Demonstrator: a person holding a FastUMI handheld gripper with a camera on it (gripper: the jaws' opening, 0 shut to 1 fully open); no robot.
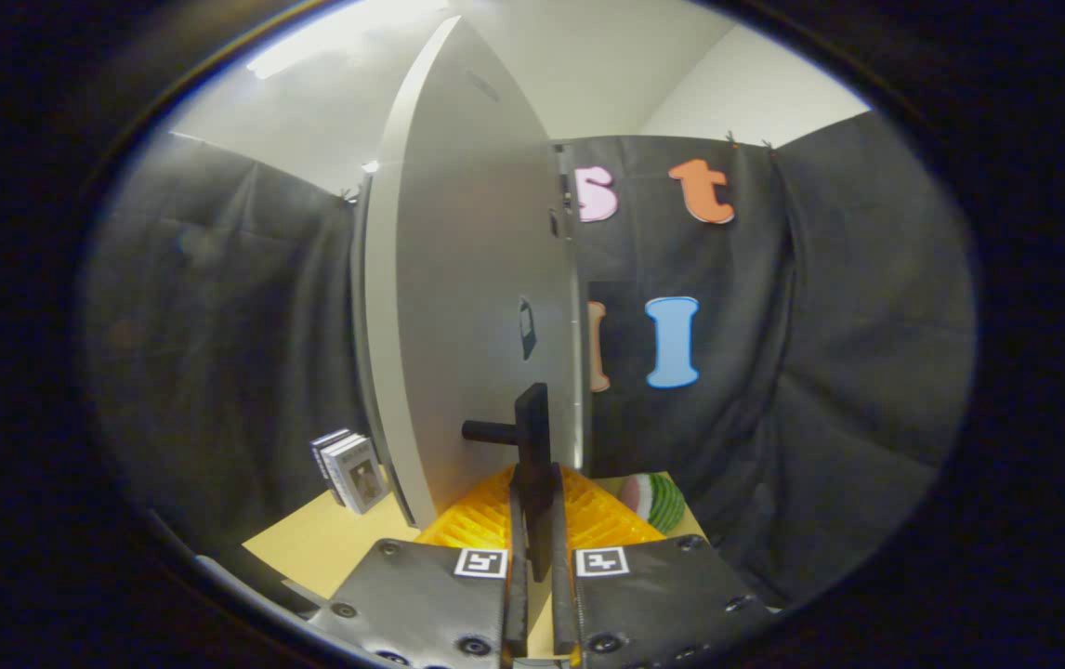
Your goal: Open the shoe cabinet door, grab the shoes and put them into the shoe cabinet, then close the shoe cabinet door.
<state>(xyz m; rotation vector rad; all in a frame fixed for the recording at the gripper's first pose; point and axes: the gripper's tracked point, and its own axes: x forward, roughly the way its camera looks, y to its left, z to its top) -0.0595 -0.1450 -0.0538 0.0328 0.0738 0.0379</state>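
The gripper [537,520] points forward and level at the shoe cabinet door [477,307], its two fingers [516,576] standing close together with just a narrow slot between them. In that slot sits the flat vertical plate of the door handle [532,446], a dark bar whose lower end drops down between the fingertips. Both fingers lie against the plate's sides, so the tool looks clenched on the handle, though the actual contact at the pads is partly hidden by the plate itself. A short round stem runs from the plate to the left, joining it to the door's face.

The door rises straight ahead of the fingers as a tall pale grey panel, seen nearly edge-on and swung partway, its thick near edge to the left of the fingers and its face spreading back toward the right. A small dark fitting sits on that face above the handle.

Just beyond and beneath the fingertips lies a yellow ribbed rack [495,525], spreading out to either side of the tool. To the right of the fingers, at the rack's far corner, rests a round piece coloured like a watermelon slice [655,500]. To the left, past the door's edge, a small stack of books [348,469] stands upright on the tan table [319,548]. Two square black-and-white markers sit on the gripper's body, one on each side of the slot.
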